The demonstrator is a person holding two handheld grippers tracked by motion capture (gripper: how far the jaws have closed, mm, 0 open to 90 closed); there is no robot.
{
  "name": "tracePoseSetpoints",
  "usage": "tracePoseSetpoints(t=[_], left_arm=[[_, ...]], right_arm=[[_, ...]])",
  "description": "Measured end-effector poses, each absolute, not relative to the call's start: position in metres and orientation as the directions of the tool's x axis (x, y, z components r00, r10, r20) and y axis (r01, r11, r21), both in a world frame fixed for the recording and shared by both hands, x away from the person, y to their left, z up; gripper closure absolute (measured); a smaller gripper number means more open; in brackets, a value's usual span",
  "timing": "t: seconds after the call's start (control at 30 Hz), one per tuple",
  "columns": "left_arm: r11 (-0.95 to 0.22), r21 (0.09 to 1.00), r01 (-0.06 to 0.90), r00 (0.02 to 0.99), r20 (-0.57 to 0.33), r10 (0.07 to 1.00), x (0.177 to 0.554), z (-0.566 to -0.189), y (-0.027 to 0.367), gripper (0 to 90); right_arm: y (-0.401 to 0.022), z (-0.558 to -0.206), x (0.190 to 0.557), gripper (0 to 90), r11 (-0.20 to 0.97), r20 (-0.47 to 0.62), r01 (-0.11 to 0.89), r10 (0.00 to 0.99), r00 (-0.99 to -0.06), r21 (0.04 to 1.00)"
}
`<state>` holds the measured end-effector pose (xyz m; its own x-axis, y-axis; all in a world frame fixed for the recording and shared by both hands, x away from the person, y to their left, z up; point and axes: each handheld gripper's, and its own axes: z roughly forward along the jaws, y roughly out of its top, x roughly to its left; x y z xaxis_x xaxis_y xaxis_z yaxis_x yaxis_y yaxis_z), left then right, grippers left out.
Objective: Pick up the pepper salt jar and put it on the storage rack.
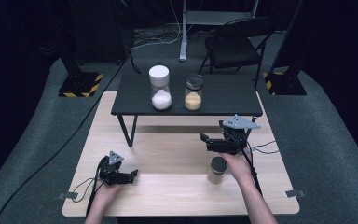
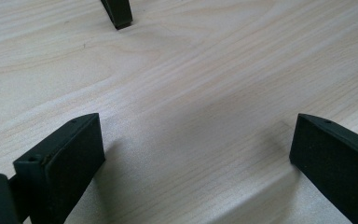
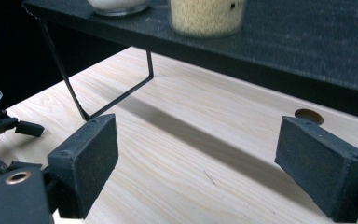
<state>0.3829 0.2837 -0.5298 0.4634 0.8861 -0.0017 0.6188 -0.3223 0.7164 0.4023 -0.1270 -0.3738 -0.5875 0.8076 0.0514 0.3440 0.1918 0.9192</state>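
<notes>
A black low shelf stands on the far half of the wooden table. On it are a white-lidded jar of white powder and a black-lidded jar of tan grains. A third jar with a black lid stands on the table just below my right gripper, which hovers open in front of the shelf. My left gripper rests low at the near left, open and empty. In the right gripper view the open gripper faces the tan jar and the white jar. The left gripper frames bare wood.
The shelf's thin black legs reach the table under its front edge; one foot lies ahead of the left gripper. A folding chair and stand bases sit on the floor beyond. Cables trail off the table's near corners.
</notes>
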Motion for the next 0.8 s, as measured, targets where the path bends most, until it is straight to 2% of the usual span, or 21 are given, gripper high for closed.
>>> tracePoseSetpoints(t=[0.8], left_arm=[[-0.322, 0.716, 0.619, 0.464, -0.002, 0.886, 0.383, -0.53, 0.284, 2.6]], right_arm=[[-0.136, -0.419, 0.385, 12.0, 0.2, 0.05, 0.334, 0.791, -0.61, 0.921]])
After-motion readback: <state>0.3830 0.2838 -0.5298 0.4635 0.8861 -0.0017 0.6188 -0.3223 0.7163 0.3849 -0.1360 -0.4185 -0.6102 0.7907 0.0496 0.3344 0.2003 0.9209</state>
